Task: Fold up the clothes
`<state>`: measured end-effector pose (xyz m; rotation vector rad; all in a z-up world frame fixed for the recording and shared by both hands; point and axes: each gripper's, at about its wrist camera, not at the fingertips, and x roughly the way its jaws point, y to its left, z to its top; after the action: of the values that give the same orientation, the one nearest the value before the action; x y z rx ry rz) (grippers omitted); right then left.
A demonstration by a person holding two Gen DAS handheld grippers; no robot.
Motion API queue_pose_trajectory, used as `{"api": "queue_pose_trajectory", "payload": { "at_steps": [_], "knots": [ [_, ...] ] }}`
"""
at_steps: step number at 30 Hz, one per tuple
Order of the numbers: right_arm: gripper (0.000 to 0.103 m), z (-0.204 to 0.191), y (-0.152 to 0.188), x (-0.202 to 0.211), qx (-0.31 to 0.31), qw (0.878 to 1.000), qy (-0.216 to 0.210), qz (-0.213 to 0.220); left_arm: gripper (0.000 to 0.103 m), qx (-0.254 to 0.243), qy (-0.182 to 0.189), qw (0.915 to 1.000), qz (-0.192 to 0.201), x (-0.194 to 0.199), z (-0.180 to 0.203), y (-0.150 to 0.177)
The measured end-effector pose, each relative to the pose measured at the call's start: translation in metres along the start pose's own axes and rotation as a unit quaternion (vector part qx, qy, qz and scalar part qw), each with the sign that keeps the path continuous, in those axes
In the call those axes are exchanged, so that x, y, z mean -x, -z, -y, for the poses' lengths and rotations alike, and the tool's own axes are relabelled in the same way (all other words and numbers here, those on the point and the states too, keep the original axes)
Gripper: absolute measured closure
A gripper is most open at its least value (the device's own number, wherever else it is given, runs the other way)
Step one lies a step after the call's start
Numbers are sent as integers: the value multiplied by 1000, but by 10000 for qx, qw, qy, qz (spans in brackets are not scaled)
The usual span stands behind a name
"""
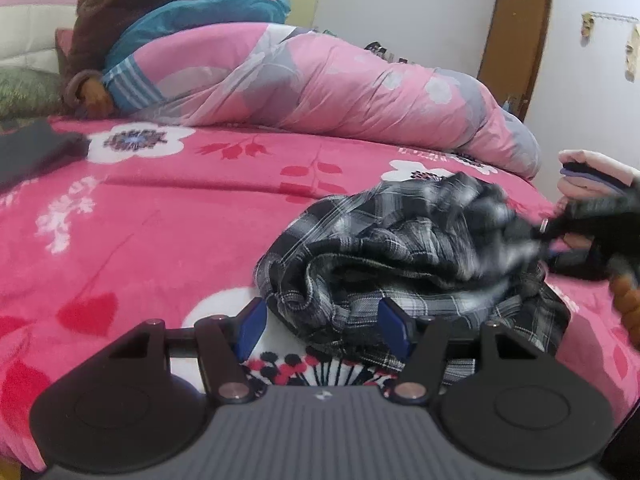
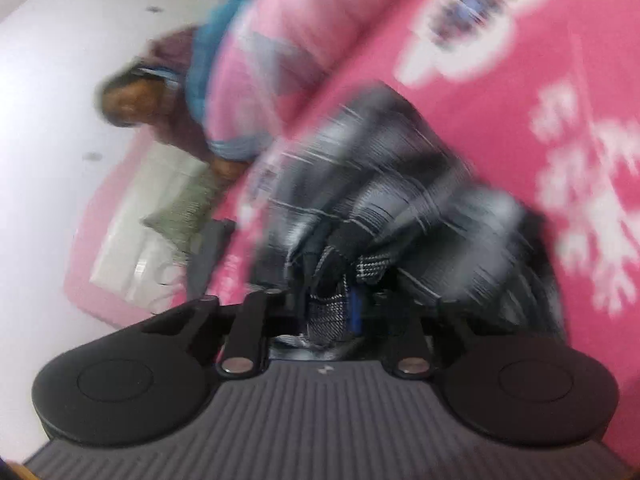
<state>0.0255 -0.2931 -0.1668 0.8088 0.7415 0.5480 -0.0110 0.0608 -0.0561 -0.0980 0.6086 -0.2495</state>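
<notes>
1. Left wrist view: the left claw (image 1: 322,330) sits low over the bed (image 1: 160,216), its blue pads (image 1: 252,330) spread apart and pressing on nothing.
2. A crumpled black-and-white plaid garment (image 1: 400,256) lies heaped on the pink flowered bed cover, just beyond the left claw and to its right. The near edge of the cloth lies between the two pads and overlaps the right one, but the pads do not pinch it.
3. At the right edge of this view, the right claw (image 1: 576,236) is a dark blur at the garment's right side, carried by a hand (image 1: 624,300) in a fingerless glove.
4. Right wrist view: the picture is tilted and smeared. The right claw (image 2: 336,312) is pressed nearly together, pinching a fold of the plaid garment (image 2: 380,208) between its pads (image 2: 354,312); the rest of the cloth bunches up beyond the fingers.
5. At the far side of the bed lies a rolled pink quilt (image 1: 340,92). A seated person (image 1: 120,20) in a maroon fleece top is at the far left, beside a blue bundle of bedding (image 1: 208,20).
6. A dark flat item (image 1: 36,152) lies on the bed at the left edge; what it is cannot be told.
7. A brown door (image 1: 516,44) stands in the white wall at the far right.
</notes>
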Motion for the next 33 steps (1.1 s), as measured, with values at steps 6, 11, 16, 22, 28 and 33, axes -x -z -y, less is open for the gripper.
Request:
{"api": "queue_pose_trajectory", "payload": {
  "at_steps": [6, 11, 16, 22, 28, 33],
  "knots": [
    [89, -50, -28, 42, 605, 9941, -663, 612, 21, -455, -41, 9989, 112, -7, 16, -12],
    [89, -64, -40, 68, 608, 9874, -1120, 939, 21, -996, 185, 9947, 160, -22, 39, -16],
    [89, -72, -44, 77, 479, 9813, -1513, 1087, 20, -1868, 327, 9819, 10, -43, 71, -9],
    [89, -72, -51, 81, 439, 9790, -1613, 1163, 61, -1590, 436, 9861, 224, -42, 77, -18],
    [89, -41, -61, 91, -7, 9771, -1509, 1498, 88, -1315, 786, 9873, 411, -25, 100, -49],
    [89, -29, -100, 154, -143, 9595, -1598, 2317, 89, -1422, 1654, 9702, 1051, 7, 161, -108]
  ]
}}
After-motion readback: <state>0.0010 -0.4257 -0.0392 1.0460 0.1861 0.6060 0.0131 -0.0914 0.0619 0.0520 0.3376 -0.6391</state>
